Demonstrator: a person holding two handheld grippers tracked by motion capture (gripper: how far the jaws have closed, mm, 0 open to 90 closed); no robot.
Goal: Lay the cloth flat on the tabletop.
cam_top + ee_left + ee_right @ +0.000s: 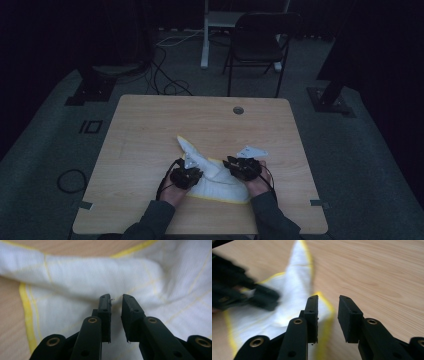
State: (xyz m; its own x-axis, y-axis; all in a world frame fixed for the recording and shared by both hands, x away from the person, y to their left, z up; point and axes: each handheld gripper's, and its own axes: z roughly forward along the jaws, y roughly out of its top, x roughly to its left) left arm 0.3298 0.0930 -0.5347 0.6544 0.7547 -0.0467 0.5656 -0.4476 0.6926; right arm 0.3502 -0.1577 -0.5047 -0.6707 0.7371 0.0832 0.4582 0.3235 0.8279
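Note:
A white cloth with a yellow border lies crumpled near the front middle of the wooden table, one pointed corner stretching away toward the table's centre. My left gripper sits over the cloth's left part. In the left gripper view its jaws stand a little apart above a raised fold of the cloth, with nothing pinched. My right gripper is at the cloth's right edge. Its jaws are apart over the yellow hem, gripping nothing. The left gripper appears blurred there.
A round cable hole is near the table's far edge. Behind the table stand a dark folding chair and a white stand, with cables on the floor. A cable loop lies left of the table.

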